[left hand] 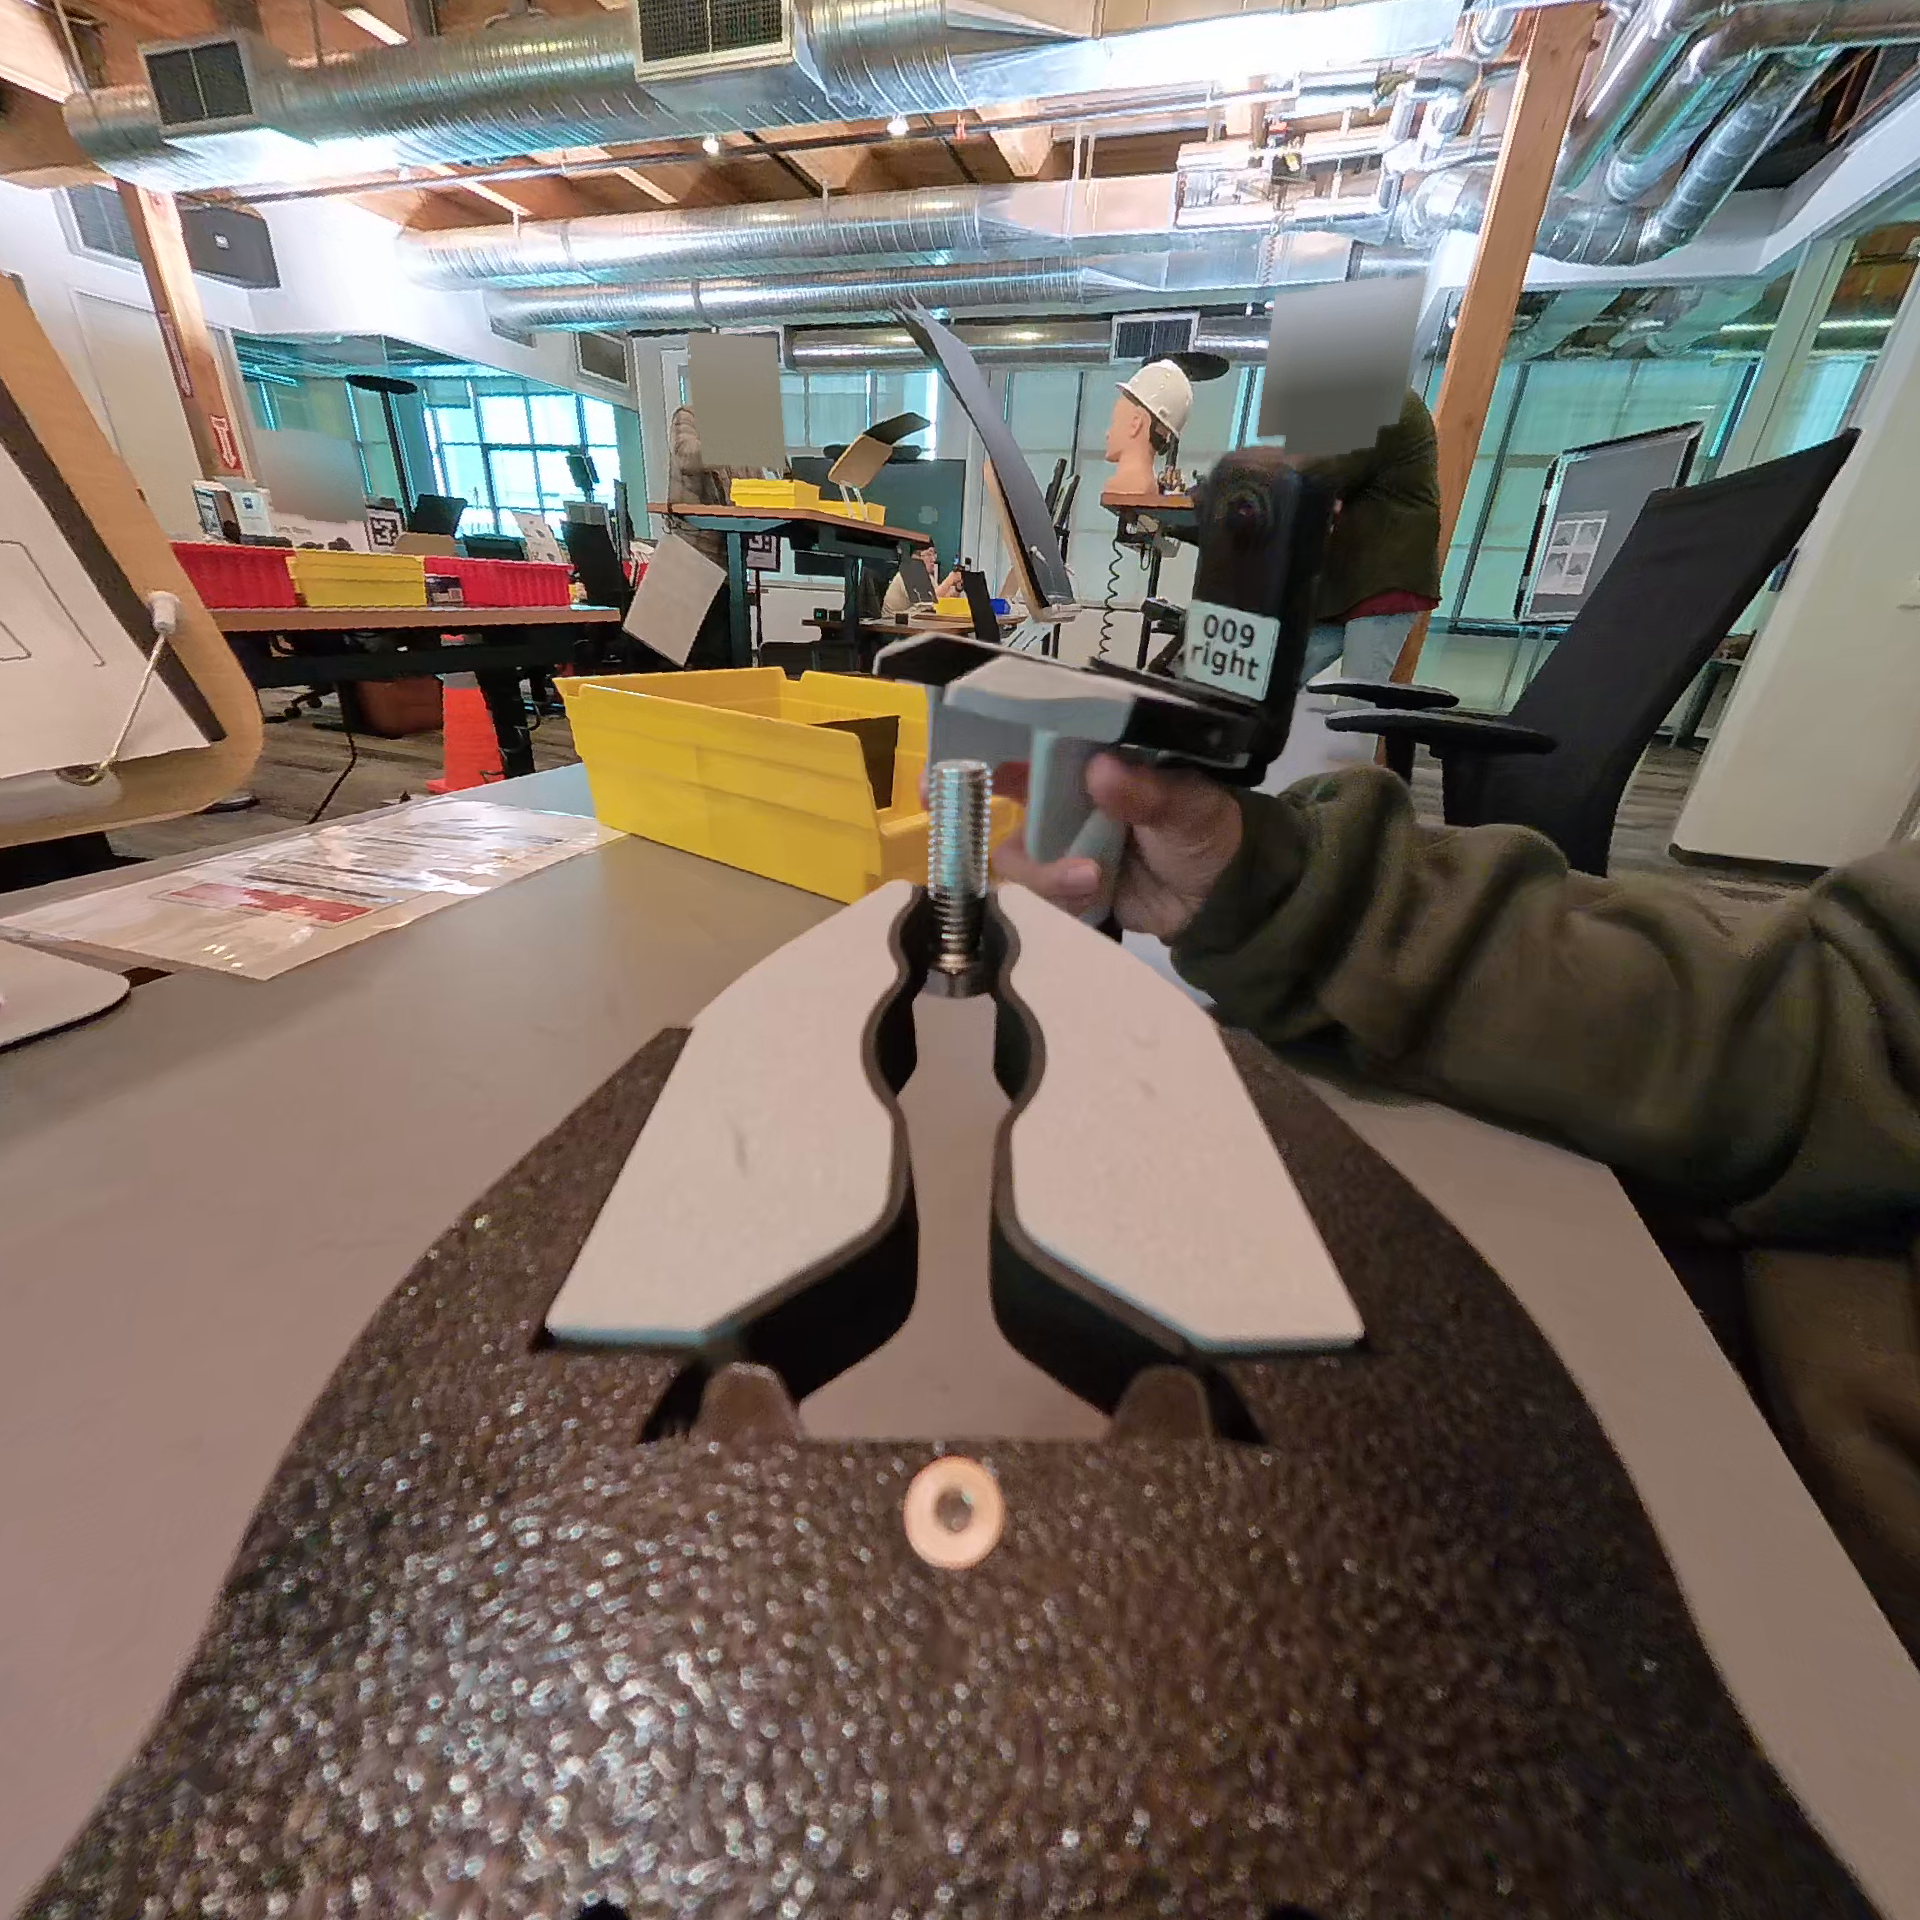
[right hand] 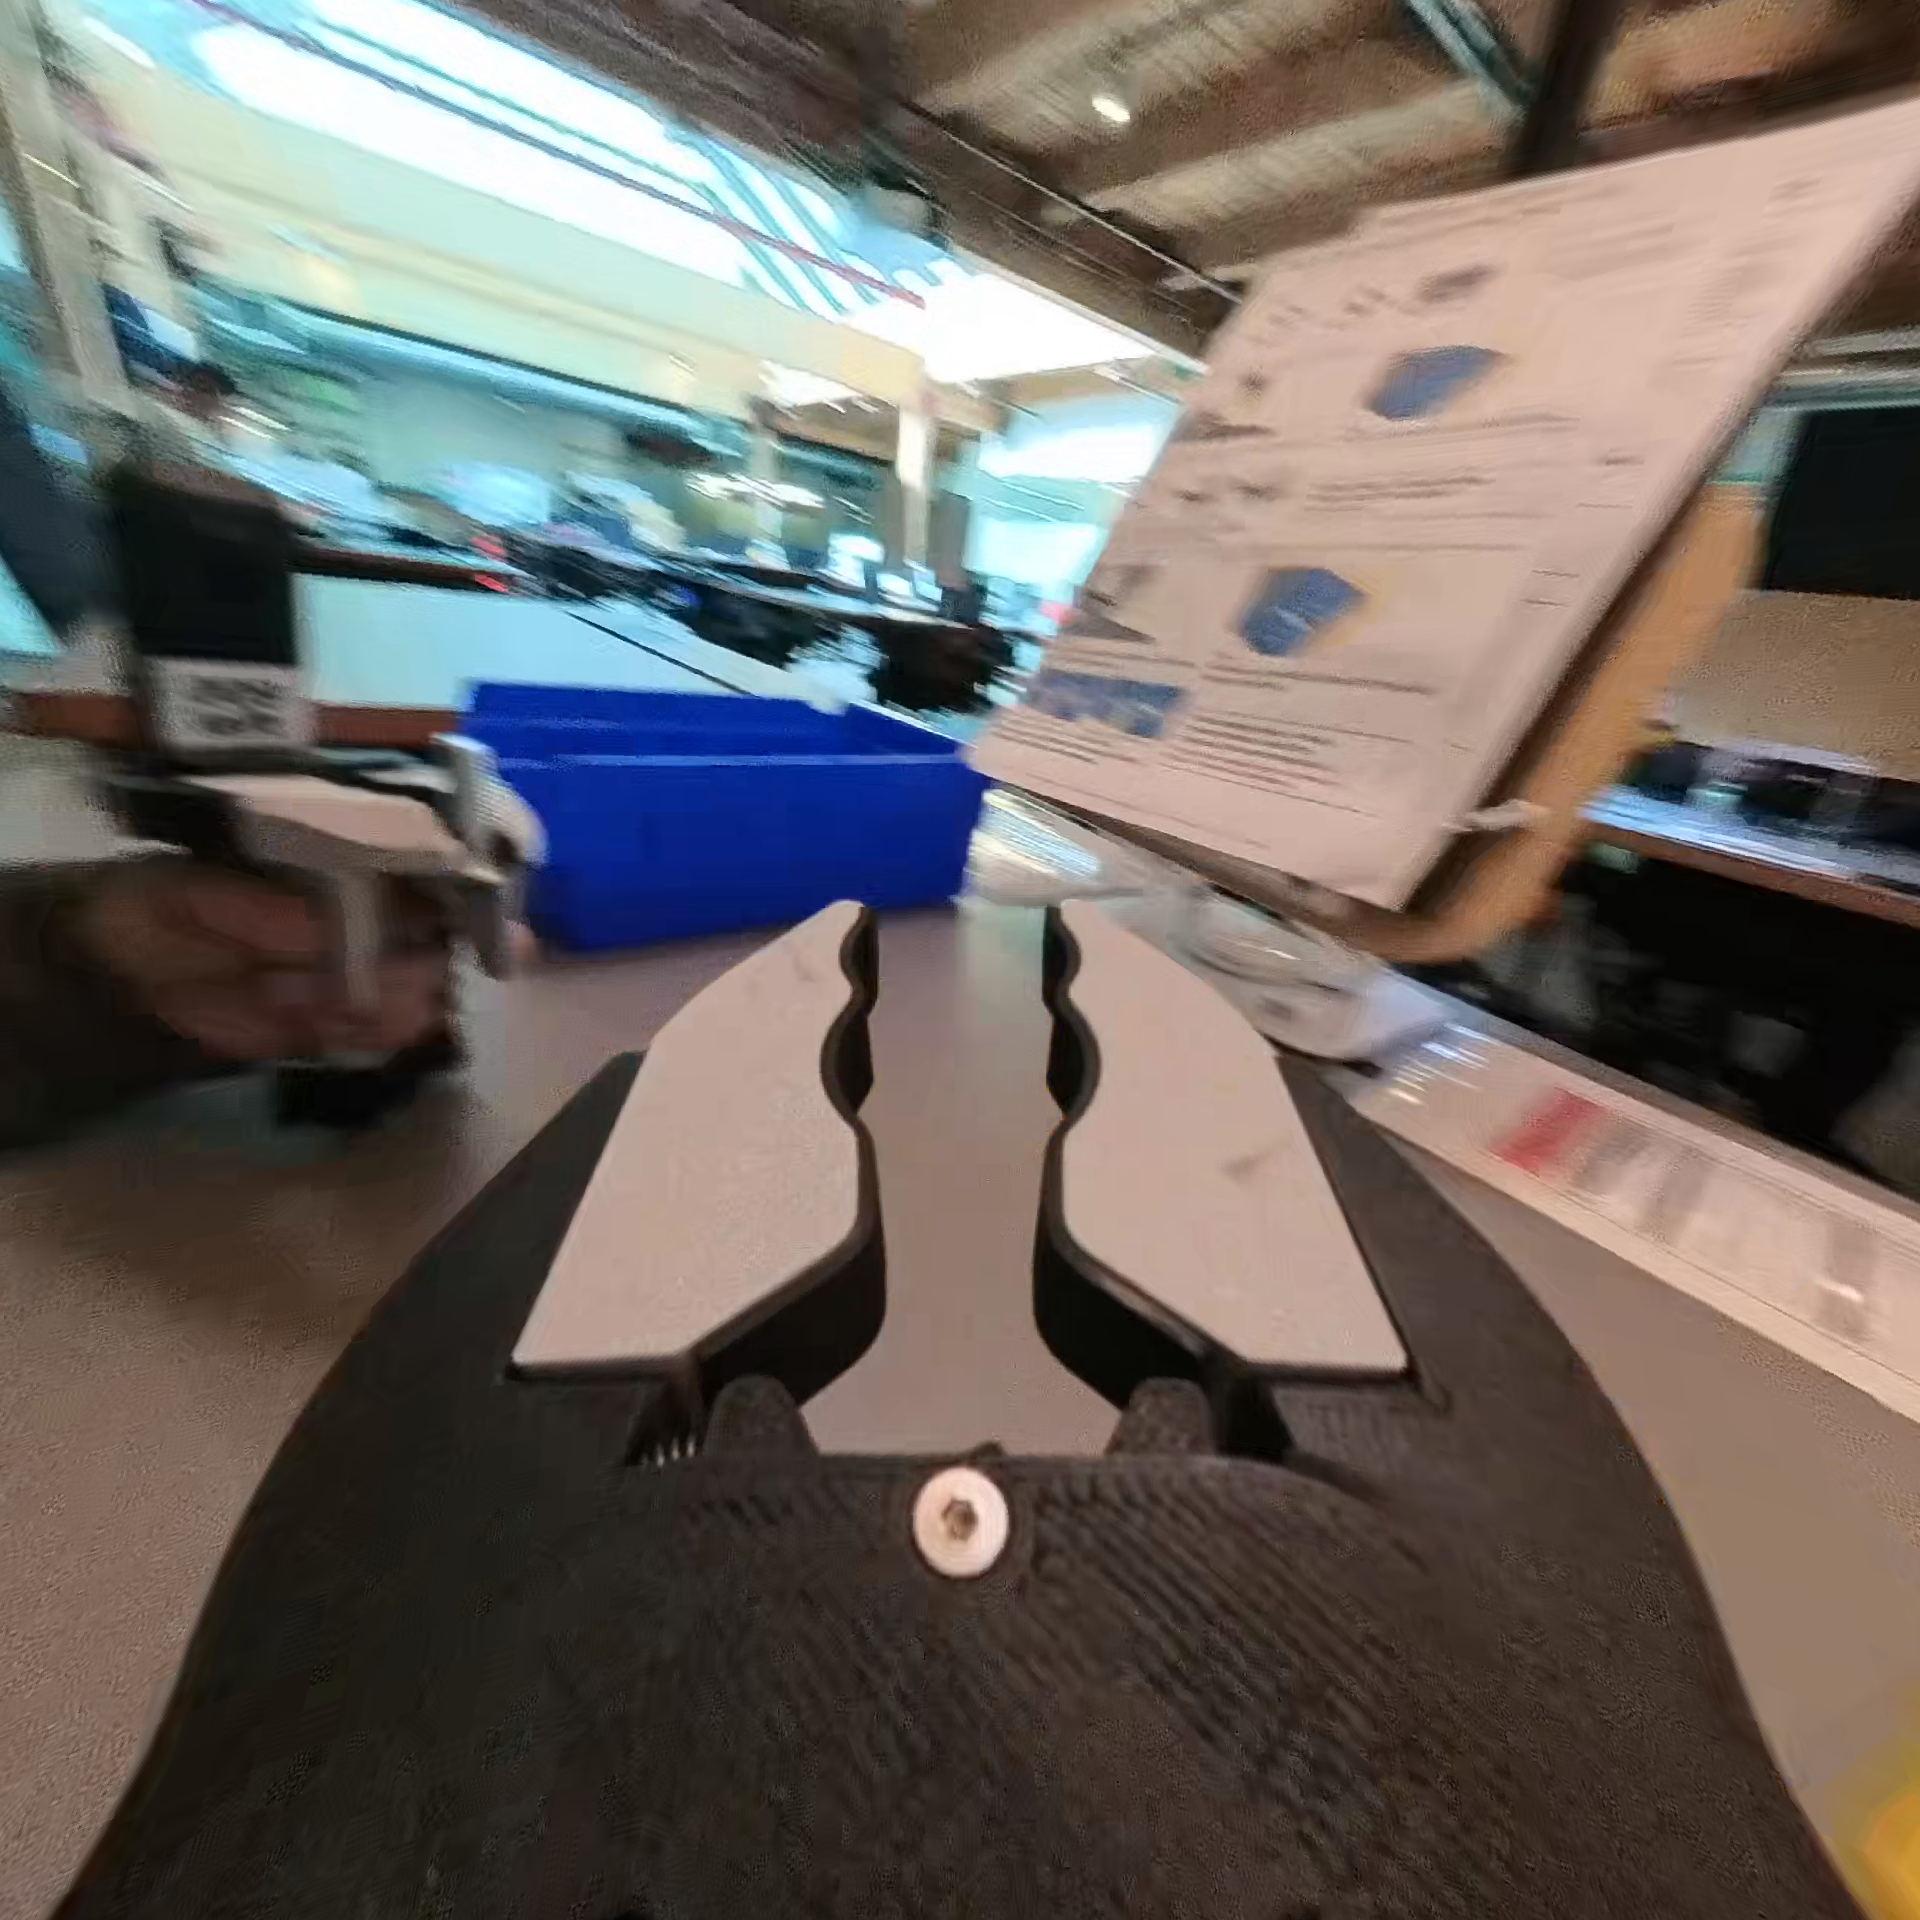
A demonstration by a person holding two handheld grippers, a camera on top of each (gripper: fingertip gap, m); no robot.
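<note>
Currently my left gripper (left hand: 954, 935) clamps a bolt (left hand: 956, 878) upright above the counter (left hand: 312, 1091); my empty right gripper (right hand: 956, 935) gapes, so I'd keep that bolt vertical.

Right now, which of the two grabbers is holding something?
The left gripper: its tips pinch a shiny threaded bolt standing upright. The right gripper has its fingers apart with only bare grey table between them.

Silver ducts (left hand: 727, 239) run under a timber ceiling; desks (left hand: 416, 623), a black chair (left hand: 1621, 644) and bright windows (left hand: 520, 436) fill the workshop.
</note>
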